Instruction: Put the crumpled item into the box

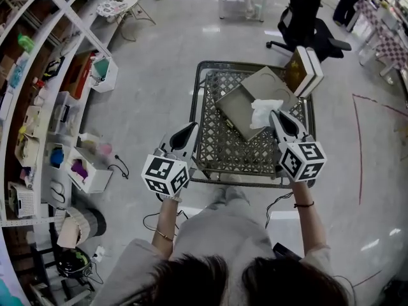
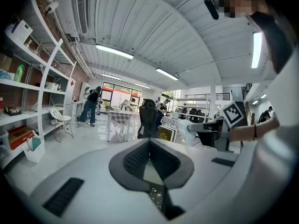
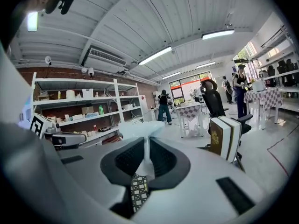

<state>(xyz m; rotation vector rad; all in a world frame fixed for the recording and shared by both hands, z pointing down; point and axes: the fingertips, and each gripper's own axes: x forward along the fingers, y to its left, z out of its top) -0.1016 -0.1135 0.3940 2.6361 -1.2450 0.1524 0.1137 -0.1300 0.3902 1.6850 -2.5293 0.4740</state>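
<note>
The crumpled white item [image 1: 263, 112] hangs in the air over the wire table [image 1: 210, 164], just above the open grey-green box [image 1: 236, 115]. My right gripper [image 1: 275, 116] is shut on it; in the right gripper view the white item [image 3: 140, 129] is pinched between the dark pads and bulges out past the tips. The box's lid [image 1: 273, 85] lies open behind it. My left gripper [image 1: 192, 127] is held level at the table's left edge with its jaws together and nothing between them. The left gripper view looks across at my right gripper [image 2: 198, 126] with the white item [image 2: 186, 128].
Two upright books [image 1: 306, 71] stand at the table's back right corner. A black office chair [image 1: 306, 24] is behind the table. White shelving [image 1: 44, 88] full of small goods runs along the left. People stand at checkered tables [image 3: 192, 111] far off.
</note>
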